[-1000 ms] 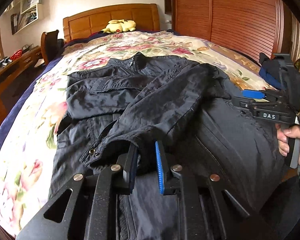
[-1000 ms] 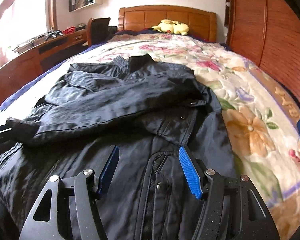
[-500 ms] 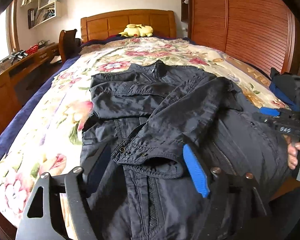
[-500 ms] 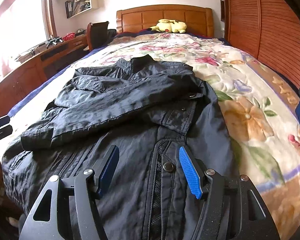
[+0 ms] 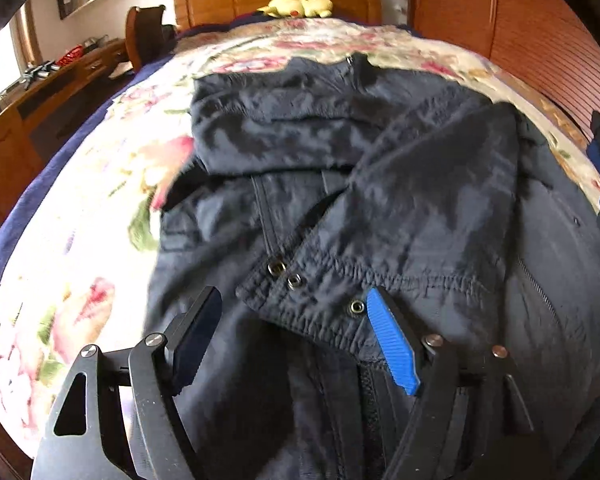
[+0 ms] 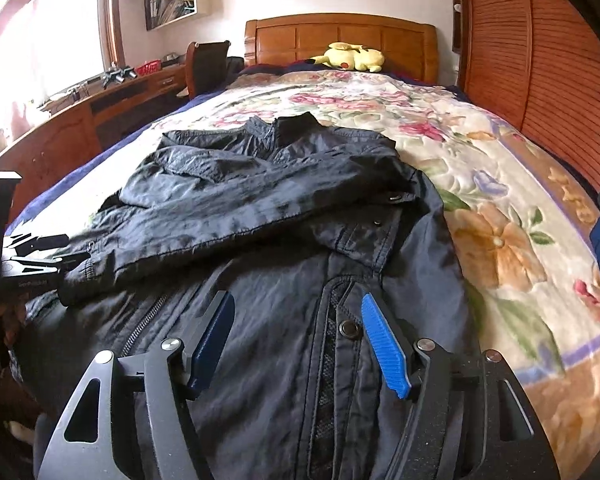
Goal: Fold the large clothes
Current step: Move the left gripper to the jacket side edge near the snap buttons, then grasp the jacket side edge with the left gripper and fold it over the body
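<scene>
Two grippers hang over one dark jacket [image 6: 284,216] that lies spread on a bed with a flowered bedspread [image 6: 500,184]. The collar of the jacket points to the wooden headboard [image 6: 340,36], and its lower part comes to the near edge of the bed, under both cameras. One sleeve [image 5: 412,208] is folded across the front of the jacket, and its cuff [image 5: 324,300], with metal snap buttons, lies on the body near the zipper. The left gripper [image 5: 296,336] has its jaws wide apart; the cuff lies between them, close to the blue pad on the right, but the pads do not press on it and nothing is held. In the right wrist view the same gripper [image 6: 32,256] shows at the left edge, just beside the end of the folded sleeve. The right gripper [image 6: 296,340] is over the lower front of the jacket, next to a round snap and the mesh lining at the open front; its jaws are opening, and only flat cloth lies below them, not clamped. A yellow plush toy [image 6: 354,58] rests at the head of the bed, well apart from the jacket. A wooden desk [image 6: 80,120] and a chair [image 6: 206,64] stand along the left side of the bed. The left wrist view is somewhat blurred.
</scene>
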